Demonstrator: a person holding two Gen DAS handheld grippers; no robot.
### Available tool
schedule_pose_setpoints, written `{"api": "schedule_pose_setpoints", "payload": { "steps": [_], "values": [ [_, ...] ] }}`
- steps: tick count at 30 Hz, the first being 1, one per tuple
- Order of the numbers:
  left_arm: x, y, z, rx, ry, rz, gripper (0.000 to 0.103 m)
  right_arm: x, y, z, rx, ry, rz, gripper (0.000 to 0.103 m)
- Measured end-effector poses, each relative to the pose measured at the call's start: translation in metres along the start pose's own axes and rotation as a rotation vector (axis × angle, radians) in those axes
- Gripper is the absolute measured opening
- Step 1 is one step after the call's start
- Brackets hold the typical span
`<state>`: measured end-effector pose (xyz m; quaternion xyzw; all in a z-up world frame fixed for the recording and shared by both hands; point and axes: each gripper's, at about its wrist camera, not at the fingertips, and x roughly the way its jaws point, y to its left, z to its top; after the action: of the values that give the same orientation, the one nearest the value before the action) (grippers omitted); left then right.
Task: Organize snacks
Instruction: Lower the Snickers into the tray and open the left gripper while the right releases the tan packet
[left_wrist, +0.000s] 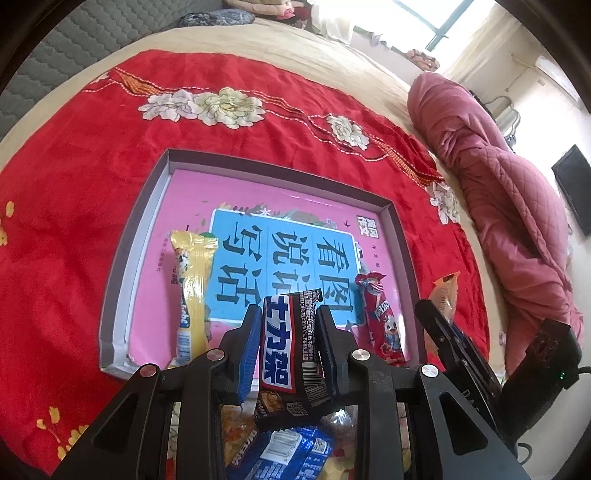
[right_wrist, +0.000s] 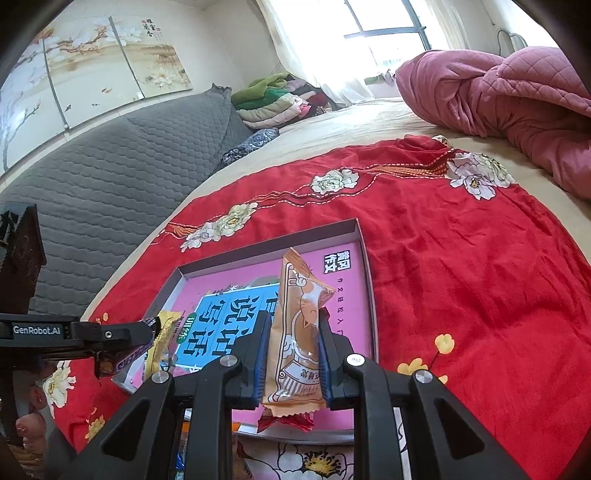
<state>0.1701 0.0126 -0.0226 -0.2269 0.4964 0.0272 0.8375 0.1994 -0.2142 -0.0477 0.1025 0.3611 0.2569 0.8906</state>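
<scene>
A shallow box (left_wrist: 133, 236) with a pink and blue printed floor lies on the red cloth. In it rest a yellow snack stick (left_wrist: 192, 295) at the left and a red snack stick (left_wrist: 380, 317) at the right. My left gripper (left_wrist: 288, 339) is shut on a dark chocolate bar (left_wrist: 291, 354), held over the box's near edge. My right gripper (right_wrist: 291, 354) is shut on an orange cat-print snack pack (right_wrist: 299, 332), upright above the box (right_wrist: 365, 280). The left gripper (right_wrist: 147, 332) shows at the left in the right wrist view.
Loose snack packets (left_wrist: 280, 454) lie below the left gripper, near the box's front. A red flowered cloth (right_wrist: 461, 266) covers the bed. A pink quilt (right_wrist: 517, 103) is bunched at the far right, and a grey padded headboard (right_wrist: 110, 166) stands at the left.
</scene>
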Motion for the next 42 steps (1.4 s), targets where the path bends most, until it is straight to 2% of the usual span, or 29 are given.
{"api": "schedule_pose_setpoints", "payload": {
  "steps": [21,32,42],
  "values": [
    [0.024,-0.006,0.000,0.004,0.019,0.016,0.031,0.007,-0.009,-0.001,0.030,0.015,0.005,0.023],
    [0.039,-0.007,-0.001,0.016,0.029,0.037,0.031,0.017,-0.021,-0.007,0.076,0.057,0.011,0.023],
    [0.051,-0.002,-0.001,0.016,0.046,0.053,0.031,0.027,-0.018,-0.014,0.052,0.097,0.009,0.024]
  ]
}}
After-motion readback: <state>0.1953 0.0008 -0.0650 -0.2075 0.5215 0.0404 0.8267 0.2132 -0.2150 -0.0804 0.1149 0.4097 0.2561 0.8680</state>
